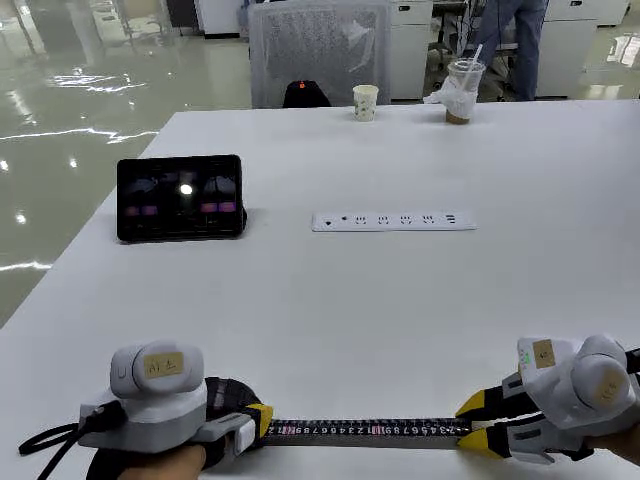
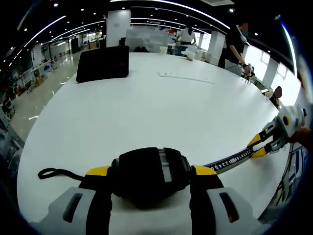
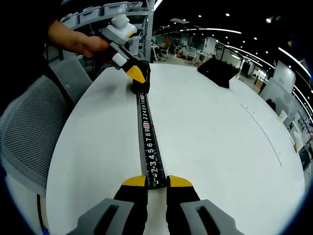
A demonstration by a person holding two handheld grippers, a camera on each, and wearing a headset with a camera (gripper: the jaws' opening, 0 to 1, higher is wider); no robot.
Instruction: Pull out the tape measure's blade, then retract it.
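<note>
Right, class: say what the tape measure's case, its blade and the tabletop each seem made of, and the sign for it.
Case: matt black, rounded, faint sheen; probably plastic or rubber. Blade: thin flat dark strip with printed white numerals; likely coated metal, not certain. Tabletop: smooth white, softly reflective; probably laminate.

White workbench [image 1: 400, 310], glossy reflective floor [image 1: 80, 100], grey mesh chair [image 1: 320, 45], ceiling strip lights [image 2: 168, 6] overhead.

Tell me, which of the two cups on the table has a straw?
The clear plastic cup on the right; the shorter paper cup has no straw.
</note>
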